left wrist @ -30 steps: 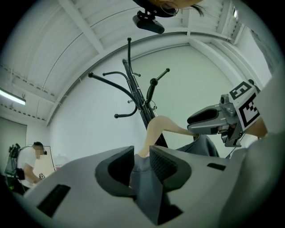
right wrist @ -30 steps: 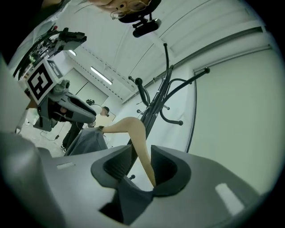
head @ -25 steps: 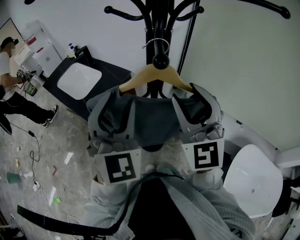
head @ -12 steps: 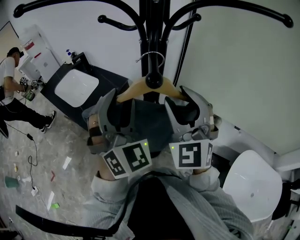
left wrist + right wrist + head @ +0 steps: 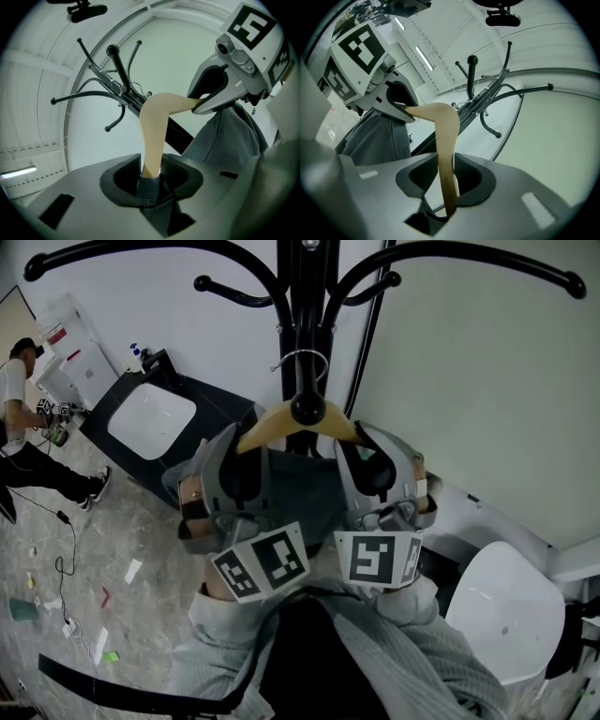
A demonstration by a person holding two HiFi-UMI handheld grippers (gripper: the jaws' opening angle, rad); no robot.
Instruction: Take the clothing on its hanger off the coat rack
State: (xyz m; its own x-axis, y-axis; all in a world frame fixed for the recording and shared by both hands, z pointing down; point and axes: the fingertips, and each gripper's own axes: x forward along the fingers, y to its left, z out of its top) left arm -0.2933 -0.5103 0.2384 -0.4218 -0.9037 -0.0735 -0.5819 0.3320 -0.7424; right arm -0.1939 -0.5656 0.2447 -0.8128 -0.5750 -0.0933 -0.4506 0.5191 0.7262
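My left gripper (image 5: 151, 176) is closing on the left arm of the wooden hanger (image 5: 152, 131); the arm stands upright between my jaws with a fold of the grey clothing (image 5: 225, 140) wrapped round its lower end, and both pads are against it; my right gripper (image 5: 447, 183) is closing as well, with the hanger's other arm between its jaws, bare wood here, the pads touching it on either side; neither pair is wide, just the thickness of the wood apart

From the head view the hanger sits level between my two grippers, one at each shoulder; its wire hook (image 5: 302, 362) loops close against the pole of the black coat rack (image 5: 302, 296), and a black knob (image 5: 305, 410) shows in front of the hanger's middle; the clothing hangs down from the hanger between my grippers, toward my chest

Off to my left a white basin (image 5: 150, 413) sits in a dark cabinet, and a person (image 5: 19, 427) stands beyond it at the edge of view; a white round seat (image 5: 502, 615) is low on my right
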